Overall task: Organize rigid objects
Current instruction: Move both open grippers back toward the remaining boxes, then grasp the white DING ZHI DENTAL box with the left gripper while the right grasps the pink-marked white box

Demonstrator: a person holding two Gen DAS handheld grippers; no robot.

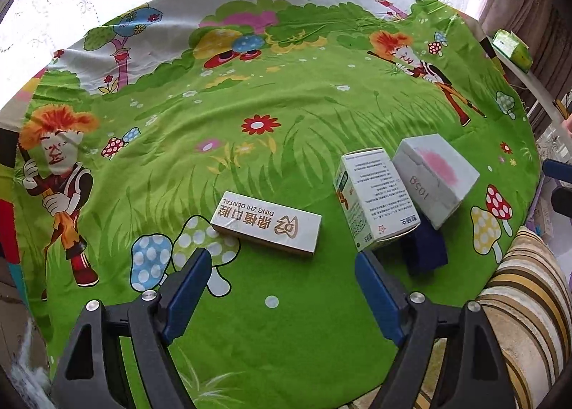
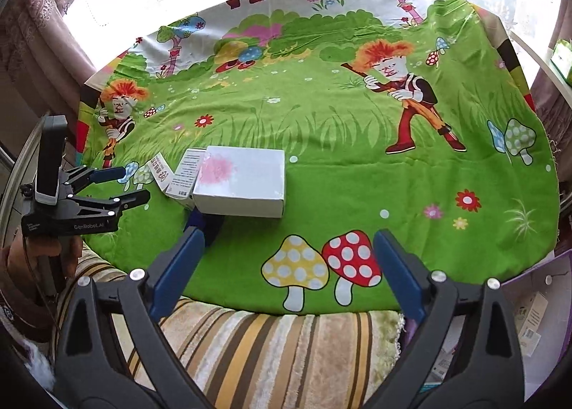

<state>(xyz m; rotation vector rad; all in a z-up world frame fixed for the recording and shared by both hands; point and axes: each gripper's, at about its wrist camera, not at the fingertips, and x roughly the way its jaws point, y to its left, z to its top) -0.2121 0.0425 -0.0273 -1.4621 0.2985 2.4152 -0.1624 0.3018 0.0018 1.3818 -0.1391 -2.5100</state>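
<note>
A long white dental box [image 1: 266, 226] lies flat on the green cartoon cloth [image 1: 286, 123]. Right of it a white box with small print [image 1: 375, 198] leans against a white box with a pink smudge [image 1: 436, 176]; both rest on a dark blue box [image 1: 425, 251]. My left gripper [image 1: 282, 266] is open and empty, just in front of the dental box. In the right wrist view the pink-smudged box [image 2: 243, 183] sits left of centre, with the printed box [image 2: 186, 173], dental box [image 2: 159, 167] and blue box [image 2: 209, 223] beside it. My right gripper [image 2: 289, 259] is open and empty near the cloth's front edge. The left gripper [image 2: 125, 183] shows at far left.
A striped plush cushion [image 2: 271, 351] lies along the near edge, also in the left wrist view [image 1: 529, 301]. A green packet [image 1: 511, 48] sits on a white ledge at right. Lace curtains and a window are behind. Packaged items [image 2: 529, 323] lie at the lower right.
</note>
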